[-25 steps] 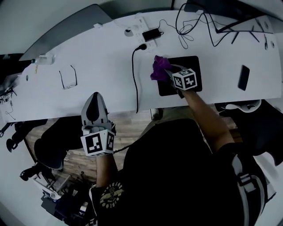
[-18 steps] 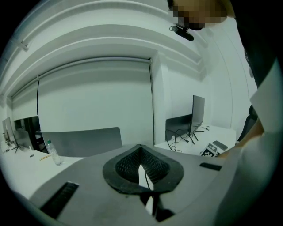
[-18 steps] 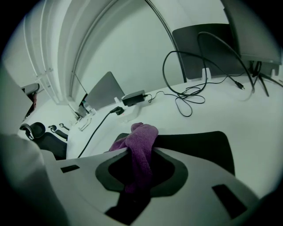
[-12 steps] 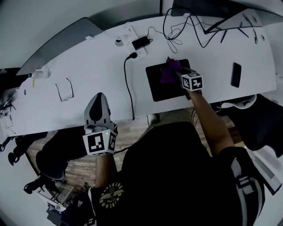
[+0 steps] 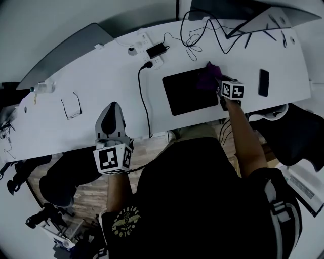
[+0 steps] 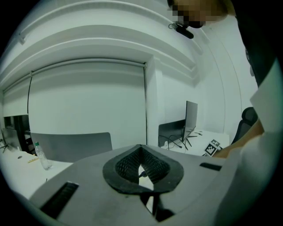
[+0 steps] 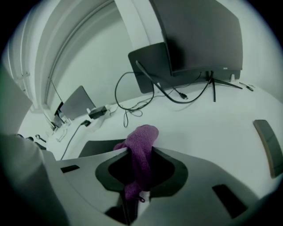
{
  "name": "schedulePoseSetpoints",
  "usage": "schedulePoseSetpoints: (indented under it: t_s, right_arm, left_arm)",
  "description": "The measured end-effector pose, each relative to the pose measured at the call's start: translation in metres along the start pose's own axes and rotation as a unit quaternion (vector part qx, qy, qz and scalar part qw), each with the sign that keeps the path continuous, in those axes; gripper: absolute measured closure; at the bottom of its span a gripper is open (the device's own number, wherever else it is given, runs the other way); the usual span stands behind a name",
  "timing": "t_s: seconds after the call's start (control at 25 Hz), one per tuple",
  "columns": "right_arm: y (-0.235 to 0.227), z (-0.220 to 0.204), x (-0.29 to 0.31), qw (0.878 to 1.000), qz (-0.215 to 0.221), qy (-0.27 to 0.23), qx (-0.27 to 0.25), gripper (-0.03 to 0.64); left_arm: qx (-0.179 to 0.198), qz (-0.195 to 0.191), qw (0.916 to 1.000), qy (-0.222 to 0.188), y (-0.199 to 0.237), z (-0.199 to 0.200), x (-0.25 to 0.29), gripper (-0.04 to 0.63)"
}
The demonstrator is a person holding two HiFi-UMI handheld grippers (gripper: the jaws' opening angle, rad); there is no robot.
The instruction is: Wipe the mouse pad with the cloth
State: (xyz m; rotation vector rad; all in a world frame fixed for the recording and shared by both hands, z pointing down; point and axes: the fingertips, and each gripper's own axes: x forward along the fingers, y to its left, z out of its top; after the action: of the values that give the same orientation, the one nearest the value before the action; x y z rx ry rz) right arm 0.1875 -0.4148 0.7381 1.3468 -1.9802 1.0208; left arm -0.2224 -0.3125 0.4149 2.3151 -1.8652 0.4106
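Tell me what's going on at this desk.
A person holds a gripper in each hand. The right gripper is shut on a purple cloth, holding it at the far right corner of the black mouse pad on the desk. The left gripper, shut and empty, hangs by the desk's front edge.

In the head view the cloth (image 5: 209, 76) covers the far right corner of the mouse pad (image 5: 187, 93). Together with the marker cube (image 5: 232, 90), it hides the jaw tips of the right gripper (image 5: 217, 82). The monitor (image 5: 238, 11) at the far edge of the desk (image 5: 101, 86) is cut off by the picture's top. The small items (image 5: 132, 50) beside the power strip (image 5: 152, 50) are too small to tell. In the right gripper view the cloth's lower end is lost from sight between the jaws.
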Motion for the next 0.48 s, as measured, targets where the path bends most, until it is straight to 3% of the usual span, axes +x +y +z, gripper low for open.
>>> schedulePoseSetpoints:
  t_s: [0.24,0.48]
  right_arm:
    - [0.048,0.029,-0.049,0.996,0.065,-0.064,-0.003,0.532]
    - [0.122,0.03,-0.077,0.988,0.132,-0.076,-0.02,0.532]
  left_arm:
    - [-0.009,0.006,0.9999,-0.01,0.009,0.0,-0.023,0.594]
    - [-0.014,-0.001,0.9998,-0.012,0.014,-0.005,-0.045,0.594]
